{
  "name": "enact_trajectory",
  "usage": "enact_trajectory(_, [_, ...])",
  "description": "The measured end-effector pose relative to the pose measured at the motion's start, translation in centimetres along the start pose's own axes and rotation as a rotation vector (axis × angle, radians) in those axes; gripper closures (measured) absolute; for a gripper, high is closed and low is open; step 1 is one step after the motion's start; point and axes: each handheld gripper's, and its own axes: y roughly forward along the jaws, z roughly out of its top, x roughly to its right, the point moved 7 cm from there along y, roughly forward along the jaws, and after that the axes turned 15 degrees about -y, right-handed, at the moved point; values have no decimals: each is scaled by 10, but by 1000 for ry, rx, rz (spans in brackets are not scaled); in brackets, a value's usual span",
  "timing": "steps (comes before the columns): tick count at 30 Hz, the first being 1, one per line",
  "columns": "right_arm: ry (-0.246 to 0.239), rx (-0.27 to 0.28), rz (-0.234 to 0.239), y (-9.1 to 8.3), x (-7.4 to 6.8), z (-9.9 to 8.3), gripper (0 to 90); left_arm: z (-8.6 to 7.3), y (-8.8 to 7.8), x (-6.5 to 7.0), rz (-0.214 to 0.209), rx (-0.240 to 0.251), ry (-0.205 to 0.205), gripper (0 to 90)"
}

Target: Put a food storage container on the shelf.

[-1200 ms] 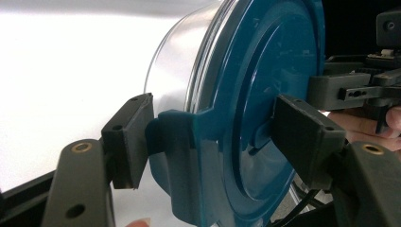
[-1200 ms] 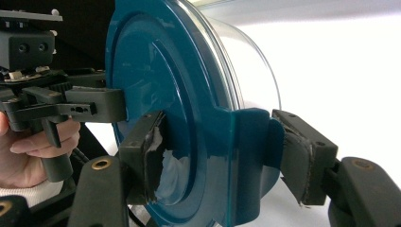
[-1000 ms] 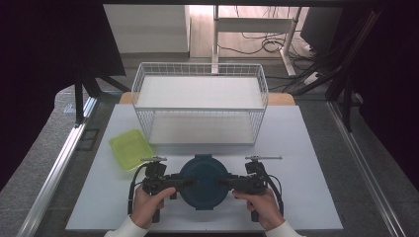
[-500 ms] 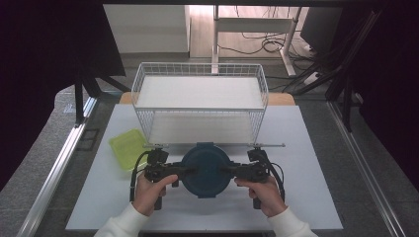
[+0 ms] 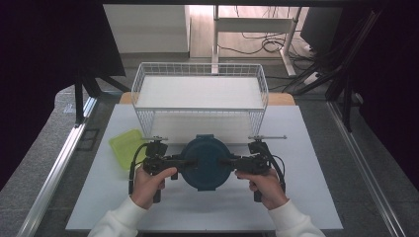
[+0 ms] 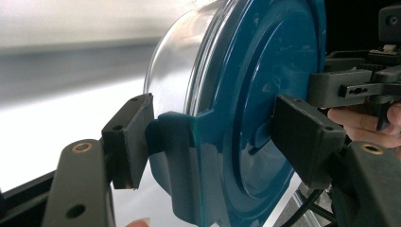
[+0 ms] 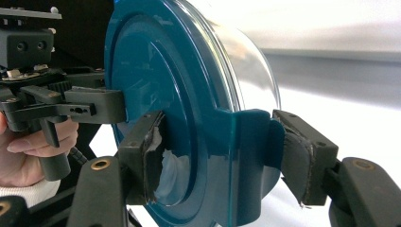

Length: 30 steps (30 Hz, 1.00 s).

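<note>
Clamped from both sides, a round clear container with a teal clip-lock lid (image 5: 205, 162) was held above the white table (image 5: 306, 148), just before the wire basket (image 5: 200, 89). Its left latch was gripped by the left gripper (image 5: 184, 162), its right latch by the right gripper (image 5: 227, 162). A yellow-green lid (image 5: 126, 146) was lying just beside the left gripper.

Both forearms, in white sleeves, come in from the near edge of the tabletop, each hand wrapped around a gripper's handle. The left gripper (image 5: 185, 162) points inward toward the right gripper (image 5: 225, 162), the two facing each other roughly level (cables loop beneath both). Each gripper's jaws are clamped on opposite sides of the round lidded container (image 5: 206, 162), one pad on the teal lid, the other underneath.
</note>
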Motion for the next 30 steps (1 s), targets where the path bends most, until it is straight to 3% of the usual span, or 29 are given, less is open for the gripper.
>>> enact_trajectory(12, [-11, 19, -3, -9, -5, 24, 373, 19, -11, 14, -6, 17, 25, 321])
enact_trajectory(30, [-72, 72, -14, -25, -18, 63, 381, 50, -33, 38, -18, 55, 87, 322])
